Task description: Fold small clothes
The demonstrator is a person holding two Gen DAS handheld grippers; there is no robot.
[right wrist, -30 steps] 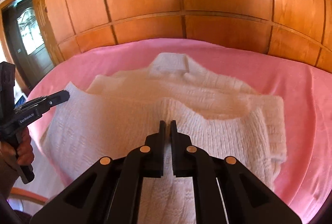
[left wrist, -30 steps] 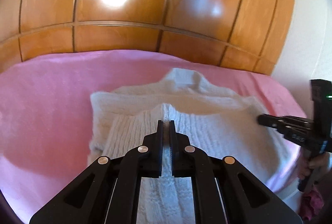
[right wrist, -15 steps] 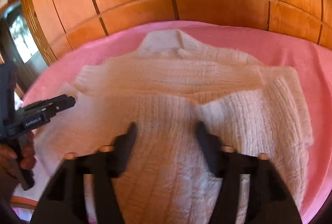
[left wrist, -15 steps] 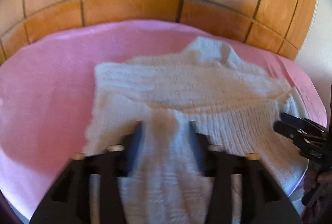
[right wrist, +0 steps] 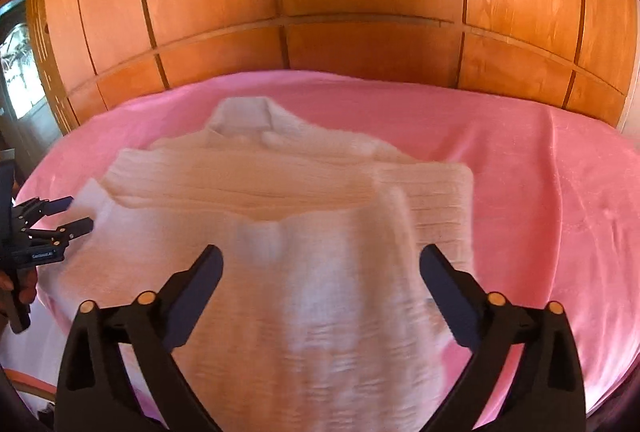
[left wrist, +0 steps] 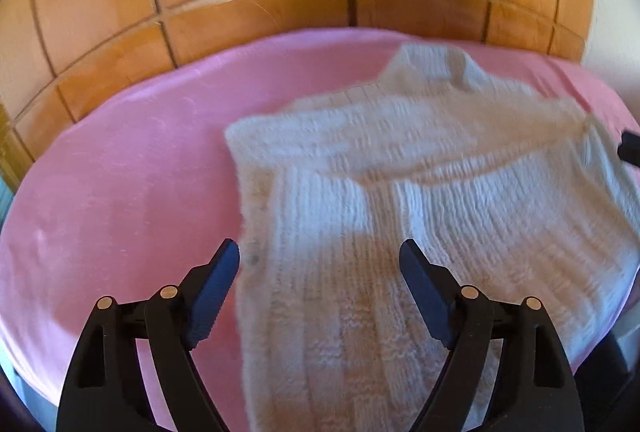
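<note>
A white knitted sweater (left wrist: 420, 216) lies on a pink blanket (left wrist: 120, 192), collar at the far side and sleeves folded across the chest. My left gripper (left wrist: 319, 252) hangs over the sweater's near left part. Its jaws are opening, with nothing pinched between them and the knit lying below. In the right wrist view the sweater (right wrist: 304, 232) fills the middle. My right gripper (right wrist: 322, 256) hovers over its near part, jaws opening wide and gripping nothing. The left gripper (right wrist: 64, 218) also shows at the sweater's left edge, held by a hand (right wrist: 18, 288).
A glossy wooden panelled wall (right wrist: 340, 12) rises right behind the blanket's far edge. Bare pink blanket (right wrist: 552, 192) stretches right of the sweater and also to its left. The tip of the right gripper (left wrist: 631, 148) pokes in at the sweater's right edge. A doorway (right wrist: 20, 72) is far left.
Both grippers went from shut to wide open over the sweater. The left one tilted down and shifted left, and the right one slid to the right, so the sweater sits off-centre in each view.
</note>
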